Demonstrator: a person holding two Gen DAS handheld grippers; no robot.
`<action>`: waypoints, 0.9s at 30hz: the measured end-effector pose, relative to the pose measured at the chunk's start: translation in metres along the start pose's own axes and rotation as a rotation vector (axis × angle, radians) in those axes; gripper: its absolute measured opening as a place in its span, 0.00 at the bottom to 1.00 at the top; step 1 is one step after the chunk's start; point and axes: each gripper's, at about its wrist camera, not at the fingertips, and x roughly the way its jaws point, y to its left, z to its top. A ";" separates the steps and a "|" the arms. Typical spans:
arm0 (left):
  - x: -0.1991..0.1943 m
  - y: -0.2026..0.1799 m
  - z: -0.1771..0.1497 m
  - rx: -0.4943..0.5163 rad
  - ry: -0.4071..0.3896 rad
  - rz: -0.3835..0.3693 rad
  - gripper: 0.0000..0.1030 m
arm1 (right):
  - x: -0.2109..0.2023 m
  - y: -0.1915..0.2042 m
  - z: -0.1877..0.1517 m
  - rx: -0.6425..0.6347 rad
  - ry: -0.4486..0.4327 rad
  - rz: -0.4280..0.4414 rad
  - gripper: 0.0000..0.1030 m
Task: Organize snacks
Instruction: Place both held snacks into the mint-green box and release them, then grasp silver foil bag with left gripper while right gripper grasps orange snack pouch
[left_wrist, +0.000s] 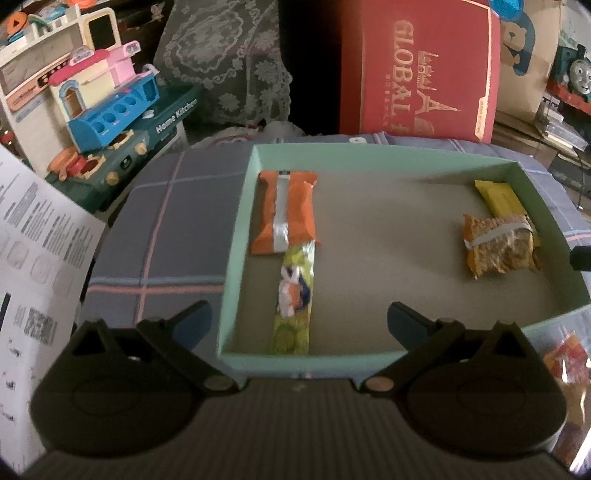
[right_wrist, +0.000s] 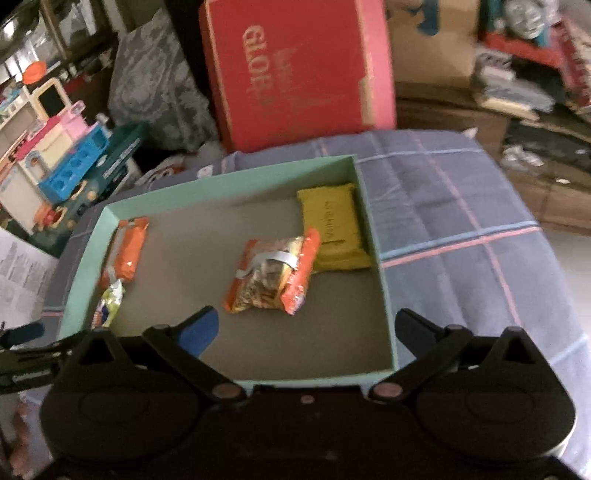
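Inside the shallow mint-green cardboard box (left_wrist: 236, 236) (right_wrist: 373, 236) with its grey-brown floor lie four snacks. Along its left wall sits a flat orange foil packet with a silver stripe (left_wrist: 286, 212) (right_wrist: 129, 247), and touching its near end is a long yellow-green wrapper printed with a cartoon figure (left_wrist: 293, 295) (right_wrist: 109, 302). Toward the right wall rests a crinkled orange-and-yellow snack bag banded in grey (left_wrist: 498, 245) (right_wrist: 273, 273), its far edge overlapping a flat mustard-yellow packet (left_wrist: 498, 195) (right_wrist: 336, 229) that lies against the right wall near the far corner.

Both claws are spread wide and hold nothing. The left gripper (left_wrist: 297, 321) hangs over the box's near left part (one finger is outside the left wall, the other above the floor). The right gripper (right_wrist: 306, 328) hovers over the near right part, its right finger beyond the right wall.

The box stands on a blue-grey plaid cloth with pink and pale-blue lines (left_wrist: 162, 221) (right_wrist: 461, 221). Behind it leans a large red carton with gold lettering (left_wrist: 417, 66) (right_wrist: 299, 74), and off to the left are a colourful plastic toy kitchen set (left_wrist: 107, 110) (right_wrist: 62, 166) and a white printed sheet (left_wrist: 37, 258) (right_wrist: 22, 273).
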 end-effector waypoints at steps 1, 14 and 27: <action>-0.004 0.000 -0.004 0.002 0.000 0.001 1.00 | -0.005 -0.001 -0.005 0.006 -0.021 0.003 1.00; -0.010 -0.014 -0.050 -0.020 0.068 0.060 1.00 | -0.031 -0.019 -0.053 -0.018 0.046 0.173 1.00; 0.004 -0.017 -0.084 0.108 0.101 0.075 1.00 | -0.028 0.030 -0.076 -0.245 0.054 0.276 0.55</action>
